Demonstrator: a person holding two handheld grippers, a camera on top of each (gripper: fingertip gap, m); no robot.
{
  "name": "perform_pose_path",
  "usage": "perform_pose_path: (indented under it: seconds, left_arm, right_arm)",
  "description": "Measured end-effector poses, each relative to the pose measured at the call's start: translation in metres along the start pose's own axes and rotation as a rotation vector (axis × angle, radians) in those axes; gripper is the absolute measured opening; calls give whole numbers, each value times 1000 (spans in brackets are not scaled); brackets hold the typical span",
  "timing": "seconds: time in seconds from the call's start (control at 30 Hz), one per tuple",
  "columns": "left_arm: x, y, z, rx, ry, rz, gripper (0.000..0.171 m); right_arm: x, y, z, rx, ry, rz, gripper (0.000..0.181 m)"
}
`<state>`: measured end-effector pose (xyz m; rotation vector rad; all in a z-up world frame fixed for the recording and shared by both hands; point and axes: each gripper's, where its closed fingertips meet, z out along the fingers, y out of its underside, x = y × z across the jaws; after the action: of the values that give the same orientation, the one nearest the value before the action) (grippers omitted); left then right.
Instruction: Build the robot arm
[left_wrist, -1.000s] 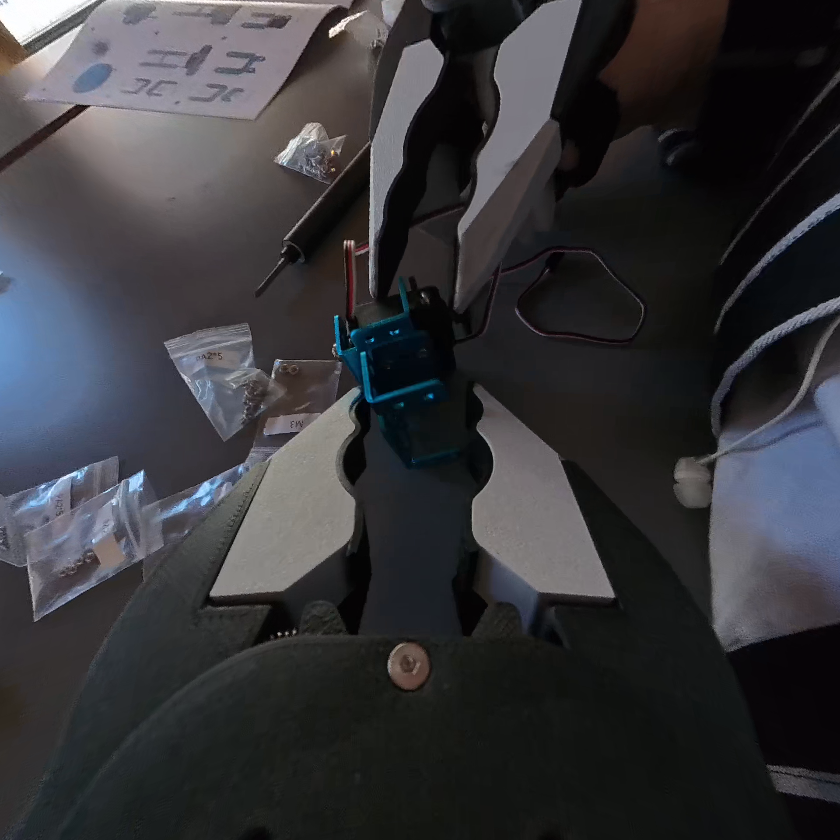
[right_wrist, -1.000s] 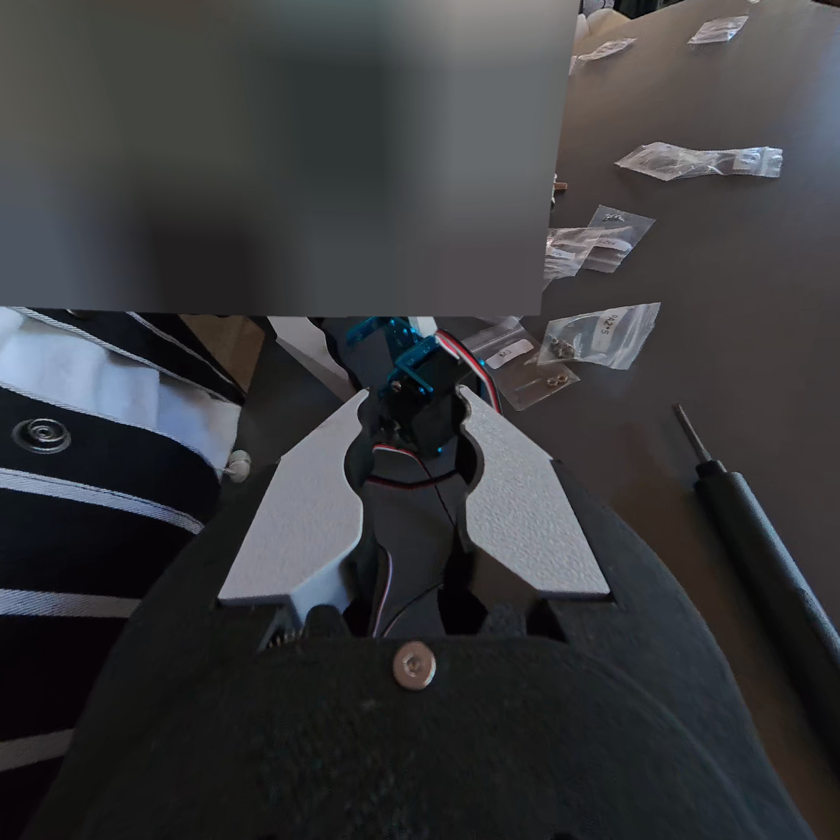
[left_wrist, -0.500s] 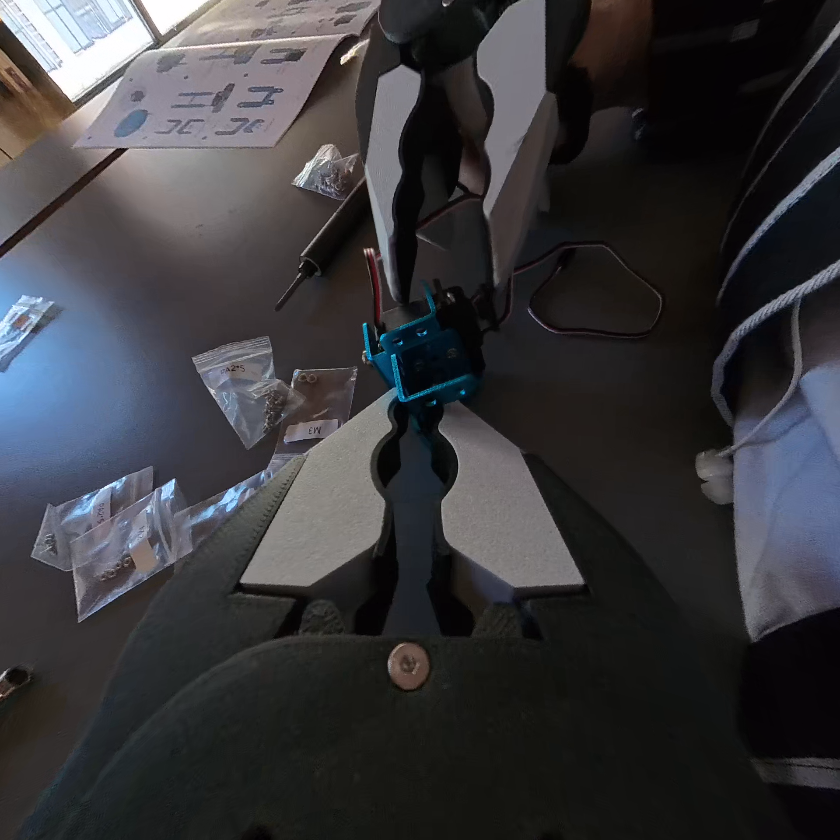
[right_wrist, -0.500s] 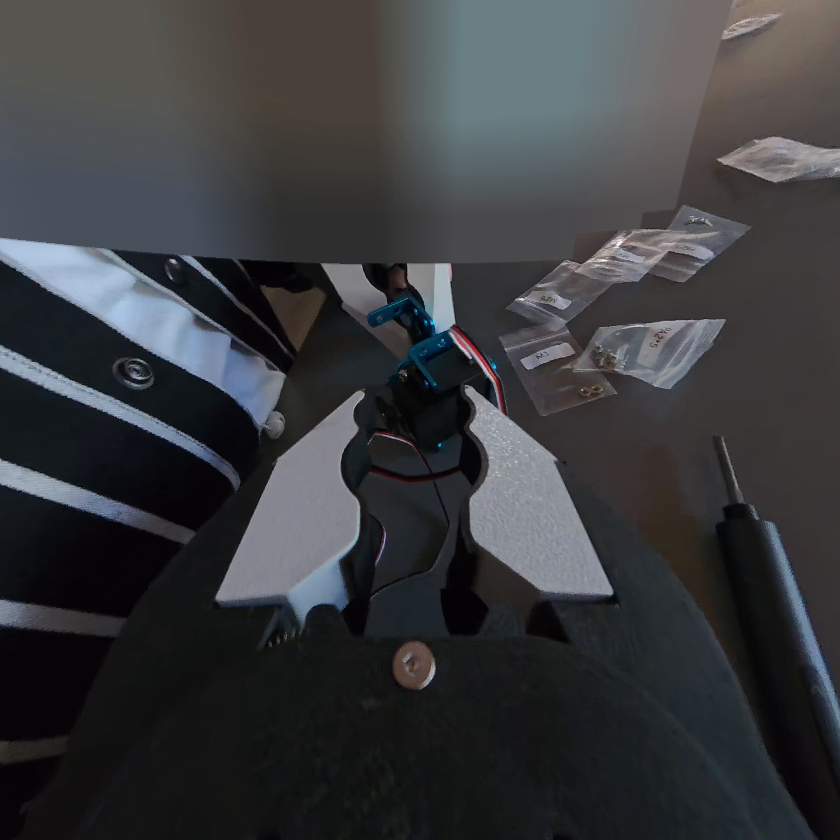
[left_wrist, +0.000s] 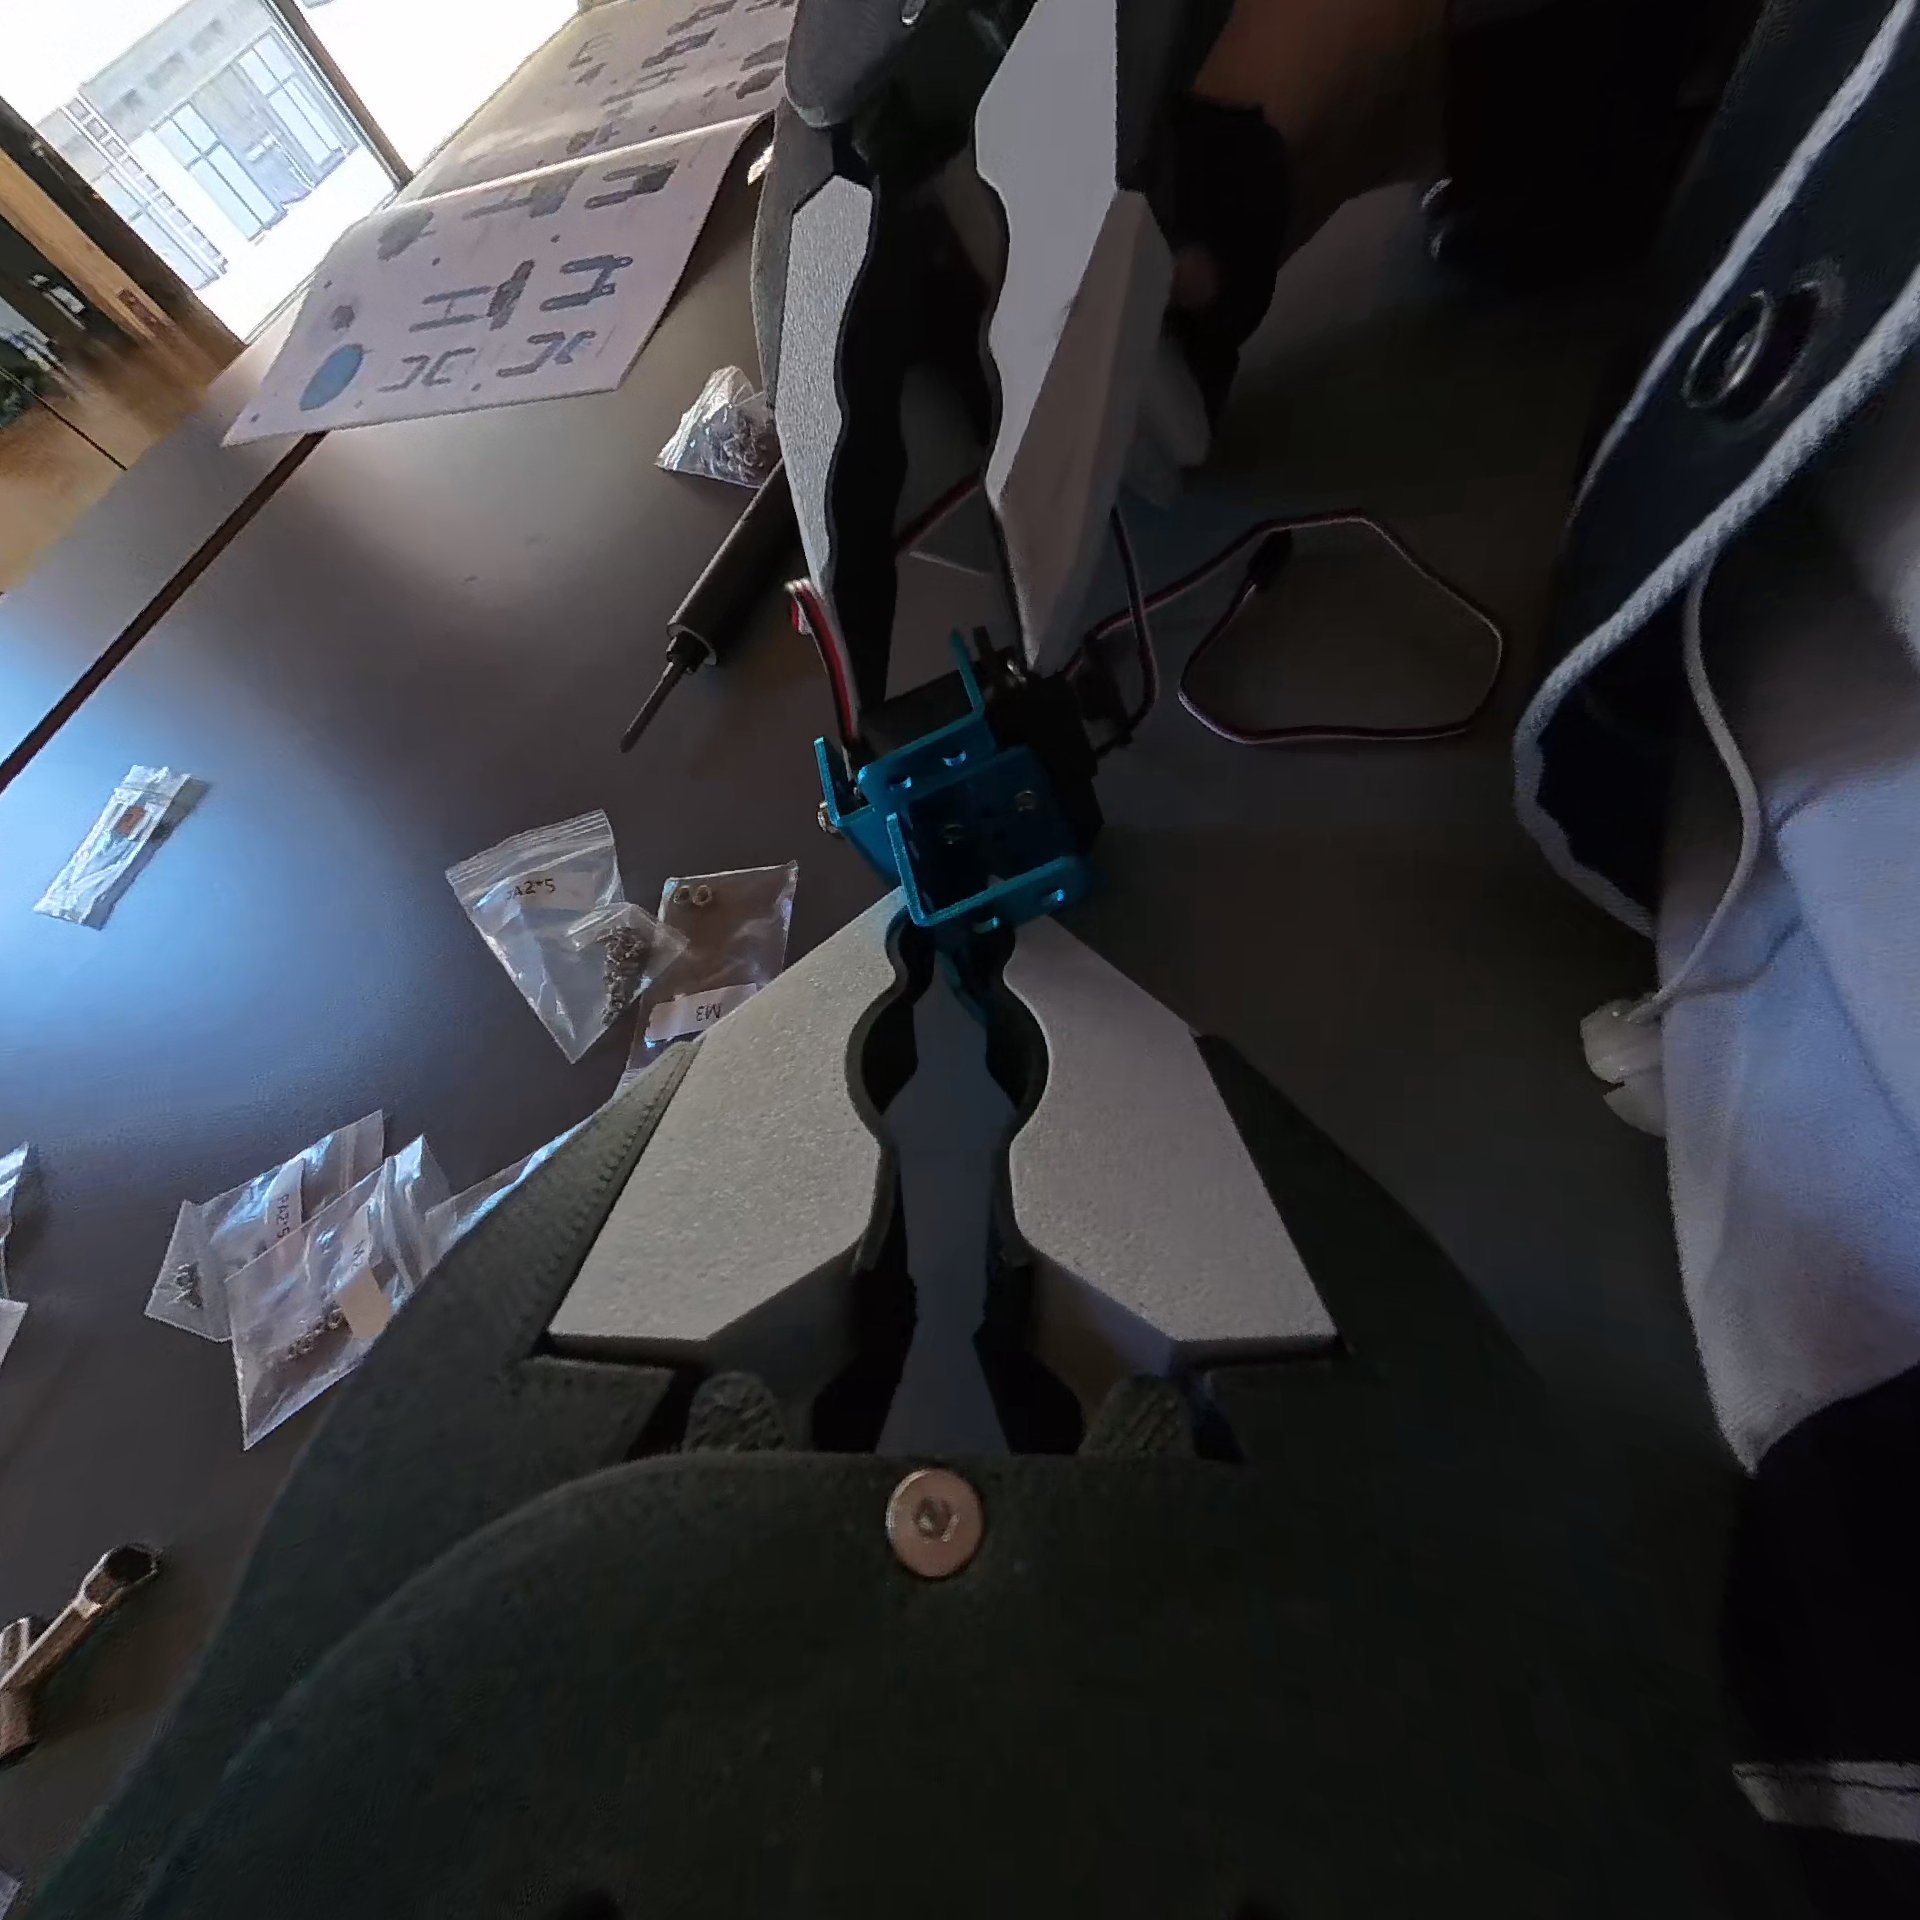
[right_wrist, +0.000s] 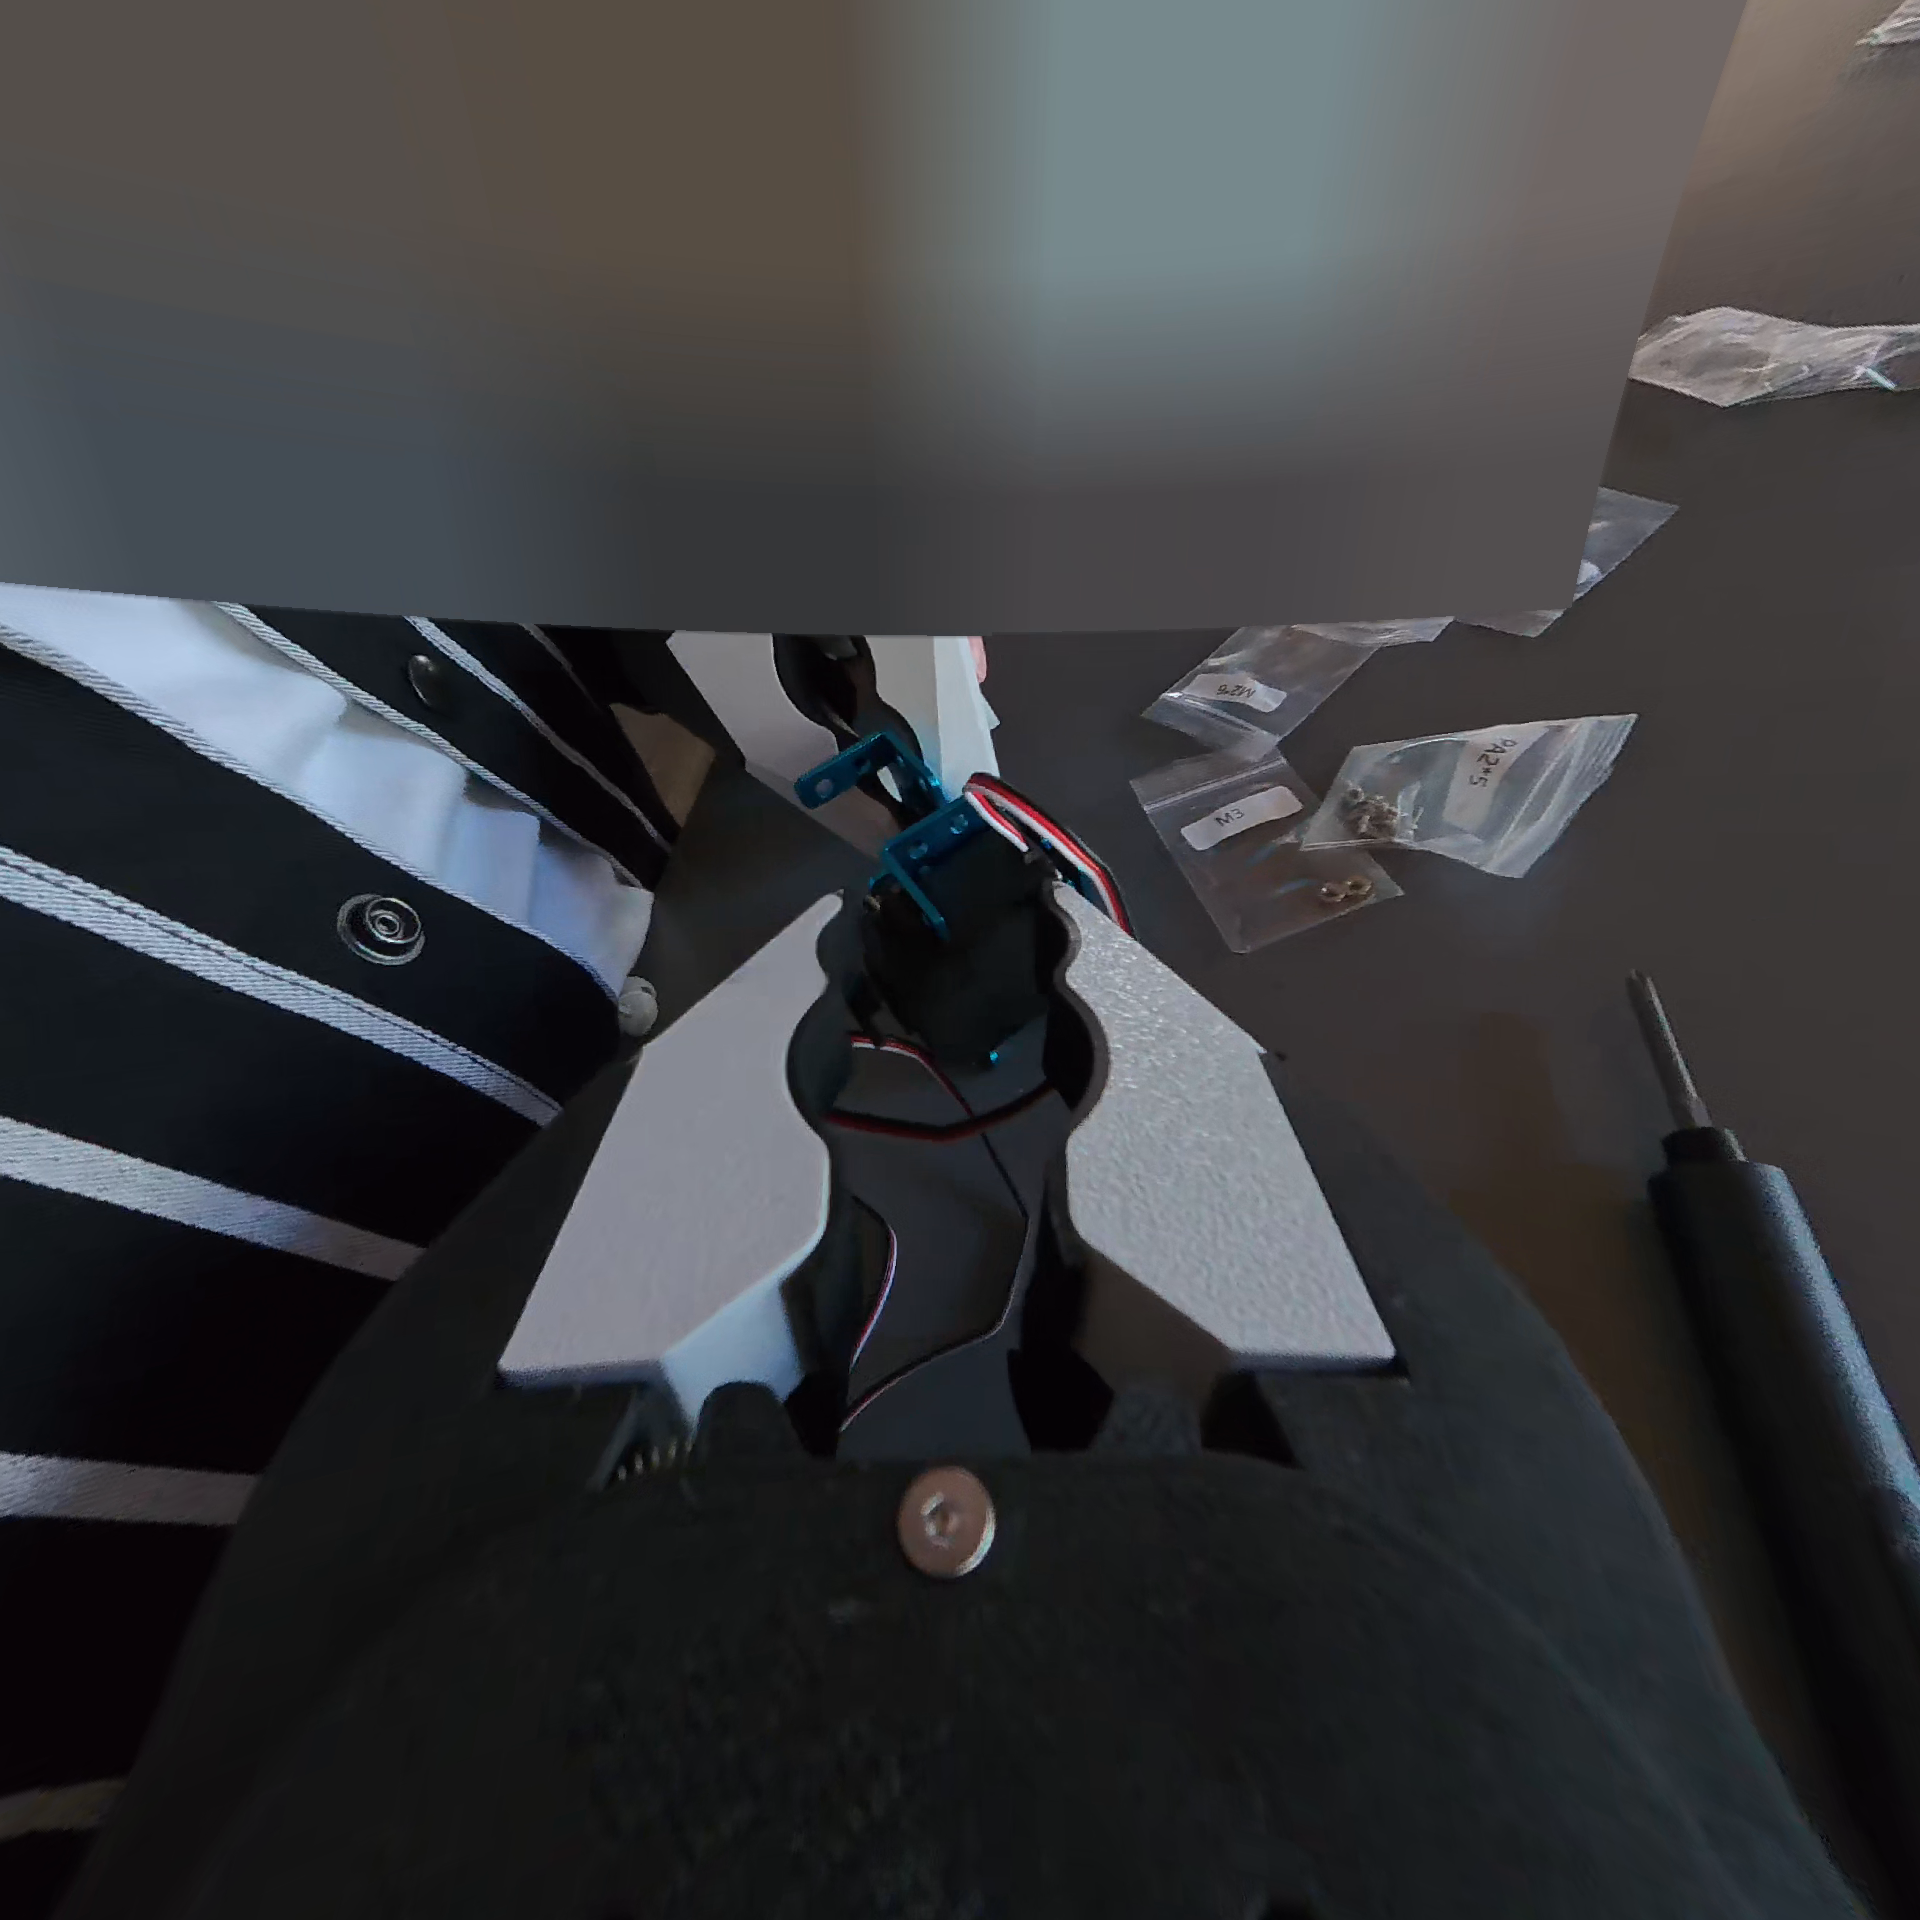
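Observation:
A blue metal bracket is fixed to a black servo with a red, white and black cable. The assembly is held above the dark table between both grippers. My left gripper is nearly shut and pinches the bracket's lower flange at its tips. My right gripper is shut on the servo, with the bracket sticking out past its tips. The right gripper also shows in the left wrist view, coming down from above. The cable runs back between the right fingers.
A black screwdriver lies on the table, to the right in the right wrist view. Several small bags of screws lie around. A printed sheet is at the far edge. A metal wrench lies near left. A person's striped clothing is close. Both grippers' tips are close together, under 4 cm apart.
My left gripper has closed from wide around the bracket to a narrow pinch on its lower flange. Both views have tilted a little; the right gripper kept its hold on the servo.

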<state>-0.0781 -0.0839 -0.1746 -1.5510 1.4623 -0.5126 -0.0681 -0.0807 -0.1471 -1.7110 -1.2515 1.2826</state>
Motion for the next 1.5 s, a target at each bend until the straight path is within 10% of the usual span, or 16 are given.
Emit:
perform_pose_path:
  seconds: [1.5]
  left_arm:
    - [3,-3,4,4,-13,40,4]
  right_arm:
    - [-5,10,-4,-60,2,-30,29]
